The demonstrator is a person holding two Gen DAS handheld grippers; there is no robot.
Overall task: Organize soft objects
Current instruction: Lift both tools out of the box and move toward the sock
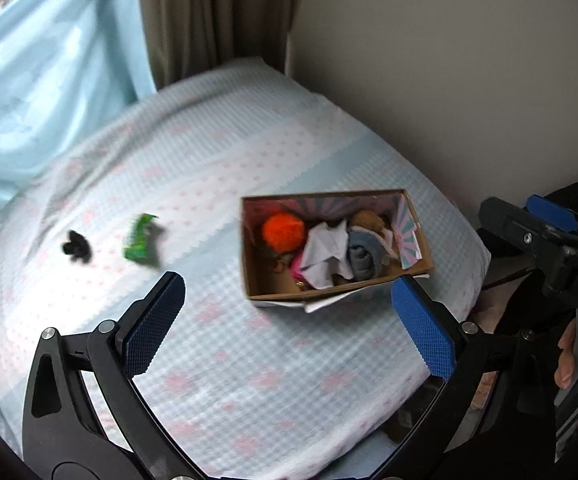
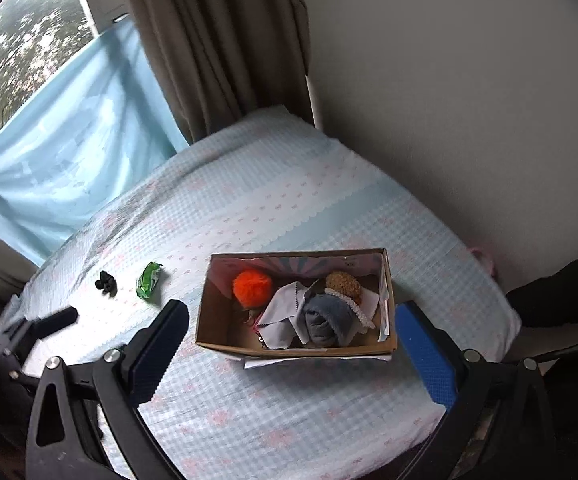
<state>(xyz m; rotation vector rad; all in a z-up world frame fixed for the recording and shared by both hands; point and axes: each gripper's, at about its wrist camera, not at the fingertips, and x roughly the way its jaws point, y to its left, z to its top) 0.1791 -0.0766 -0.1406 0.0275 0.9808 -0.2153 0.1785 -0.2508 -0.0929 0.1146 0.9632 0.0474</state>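
Left gripper point(image 1: 289, 320) and right gripper point(image 2: 293, 344) hover above checked bedspread point(image 2: 289, 408), jaws spread, empty. Cardboard box point(image 2: 289, 350) at 12 o'clock holds fuzzy orange pompom point(image 2: 251, 287), folded cloths. Green packet point(image 2: 149, 280), possibly foil, at 10 o'clock.

The right claw point(image 2: 291, 322) gapes empty above the cardboard box point(image 2: 289, 350) of soft things.
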